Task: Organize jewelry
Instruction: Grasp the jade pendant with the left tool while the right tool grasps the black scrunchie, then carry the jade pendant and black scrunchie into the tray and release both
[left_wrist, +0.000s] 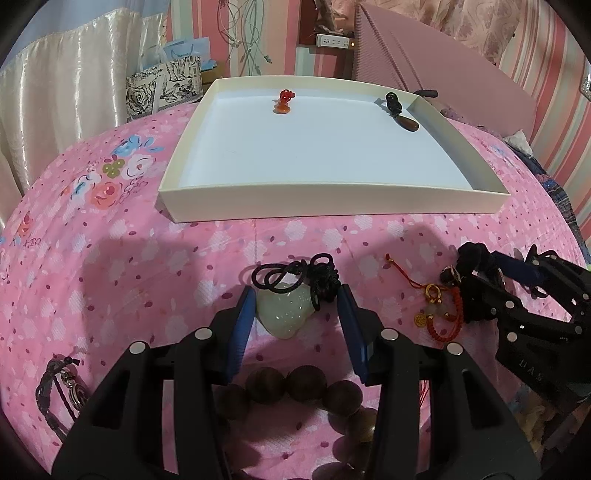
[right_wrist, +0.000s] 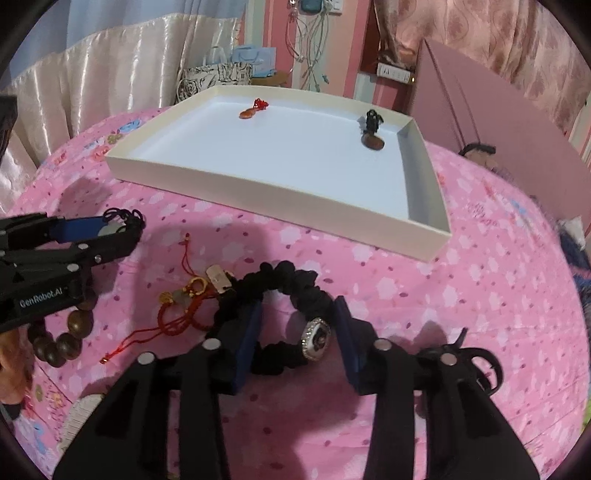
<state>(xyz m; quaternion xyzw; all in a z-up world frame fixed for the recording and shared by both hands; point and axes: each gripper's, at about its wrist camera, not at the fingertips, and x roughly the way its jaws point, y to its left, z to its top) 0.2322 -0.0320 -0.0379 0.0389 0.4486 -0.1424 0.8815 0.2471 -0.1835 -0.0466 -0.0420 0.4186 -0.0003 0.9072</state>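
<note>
Pink flowery bedcover (left_wrist: 147, 258) fills most of both views, with a white tray (left_wrist: 332, 192) lying on it at the far side. Black tool arms hide the near part of a brown bead bracelet (left_wrist: 288, 384). A dark cord bracelet (left_wrist: 59, 387) at the left edge is hard to make out.

The left tool (left_wrist: 295, 306) sits around a pale green stone pendant (left_wrist: 284, 308) with a black cord. I cannot tell if it squeezes the stone.

The right tool (right_wrist: 297, 325) is around a black ruffled band (right_wrist: 295, 284) with a sparkly round charm. Its blue pads look apart from it.

A red pendant (left_wrist: 283, 101) and a brown pendant (left_wrist: 404, 120) lie inside the tray, far back.
</note>
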